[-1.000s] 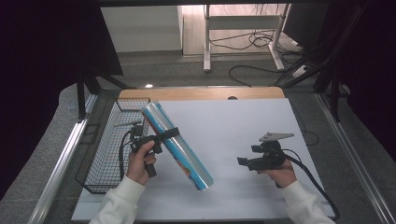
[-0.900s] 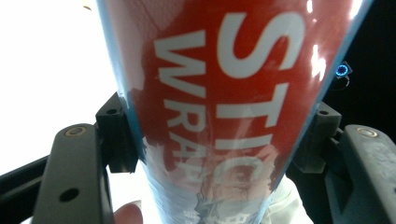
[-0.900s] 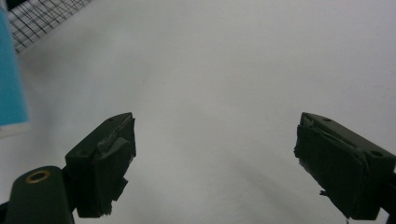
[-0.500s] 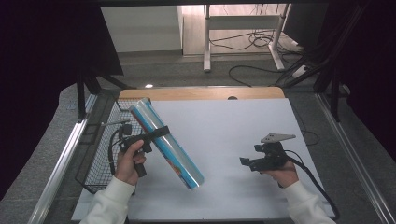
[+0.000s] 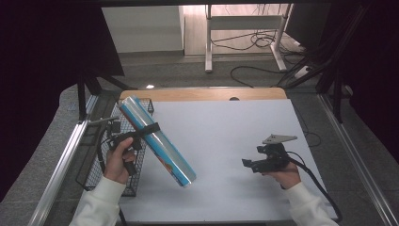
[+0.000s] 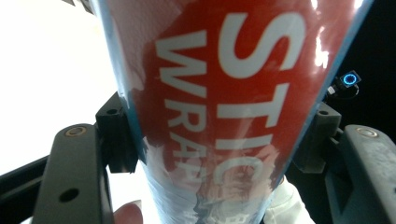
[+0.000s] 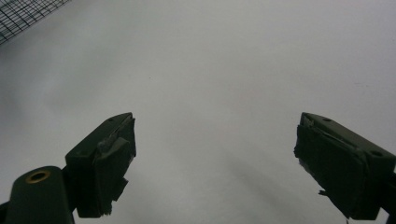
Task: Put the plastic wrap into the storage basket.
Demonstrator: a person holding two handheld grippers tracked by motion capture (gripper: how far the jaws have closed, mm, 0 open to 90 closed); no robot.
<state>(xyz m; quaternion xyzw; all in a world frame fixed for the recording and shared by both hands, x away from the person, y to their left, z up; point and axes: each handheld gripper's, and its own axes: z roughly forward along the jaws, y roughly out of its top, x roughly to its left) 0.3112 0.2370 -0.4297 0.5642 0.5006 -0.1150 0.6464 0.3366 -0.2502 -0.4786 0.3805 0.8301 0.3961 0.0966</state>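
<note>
Left gripper (image 5: 149, 129), at the left of the high view, clamped across a long box of cling wrap (image 5: 157, 141), pads pressing on both long sides of it in the left gripper view (image 6: 215, 140), where white letters on a red panel read along the box between the two black jaws. Held off the table, tilted, upper end at the upper left of the high view over the near corner of the black wire basket (image 5: 101, 162), lower end down toward the middle of the frame above the white tabletop (image 5: 226, 127). Blue edges and a glossy film on the box; small print near its lower end too blurred to read. Left hand (image 5: 117, 160) wrapped round the handle just below the box, white sleeve entering from the bottom edge. Right gripper (image 5: 247, 163), at the lower right of the high view, well apart from the box, held low over the tabletop with jaws spread wide and nothing between them in the right gripper view (image 7: 215, 163); bare white surface beyond, a corner of the basket mesh (image 7: 23, 14) at the upper left.
</note>
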